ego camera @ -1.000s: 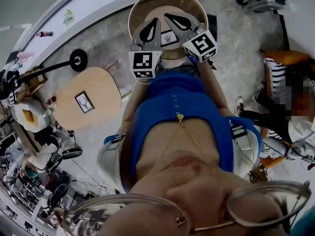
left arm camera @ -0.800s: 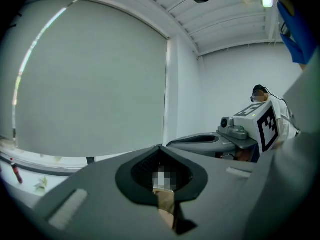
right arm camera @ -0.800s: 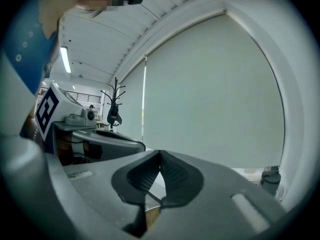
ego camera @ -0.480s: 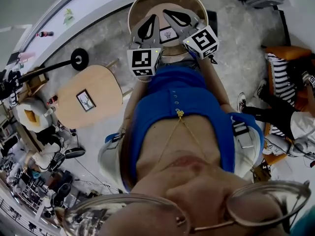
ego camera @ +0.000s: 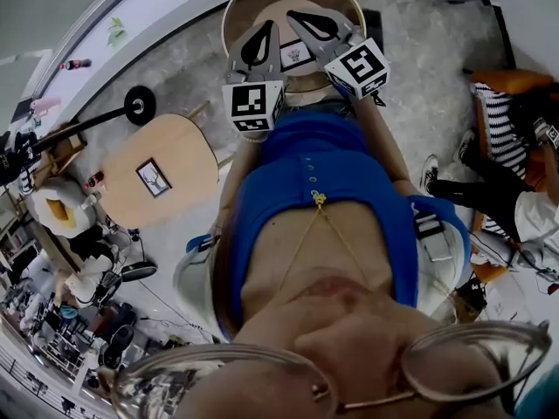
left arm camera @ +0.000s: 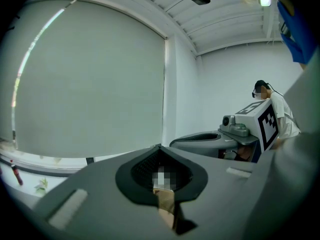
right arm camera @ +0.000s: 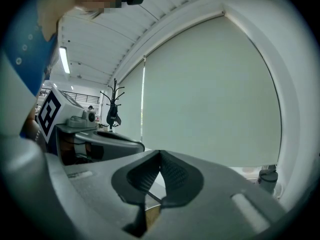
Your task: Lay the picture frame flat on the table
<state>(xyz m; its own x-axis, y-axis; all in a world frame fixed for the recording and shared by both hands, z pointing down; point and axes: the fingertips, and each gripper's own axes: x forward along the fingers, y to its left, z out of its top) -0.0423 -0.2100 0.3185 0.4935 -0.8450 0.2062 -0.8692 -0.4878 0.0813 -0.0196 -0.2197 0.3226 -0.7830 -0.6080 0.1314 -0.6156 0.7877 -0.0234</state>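
Both hands are held out in front of me over the round table.

- **Left gripper:** the jaws are together with the tips meeting. Nothing is clamped. Through the small gap behind the tips I see only a scrap of brown background.
- **Right gripper:** same state, tips touching and pads empty.
- **Aim:** both grippers point nearly level, toward the window blind rather than down at the table.

**The frame:** in the head view, a small picture frame sits on the round table, between my two grippers and below them. Its printed face is turned toward me. From this steep angle I cannot tell whether it stands propped up or already lies flat, because either would show me its face like this. Neither gripper touches it as far as I can see.

A second frame is on the side table, well off to my left and out of reach from this stance.

**Step in hand (my judgement):** I am hovering with empty grippers over the frame. That fits two stages. Either the frame is upright and I am about to reach for it, or it is already down flat and my grippers have let go.

**What the next move calls for:** before any move, I need a view that shows whether the frame stands or lies. Shut as they are, the jaws could only nudge. Taking an edge would need them parted, and the grippers tipped down toward the tabletop.
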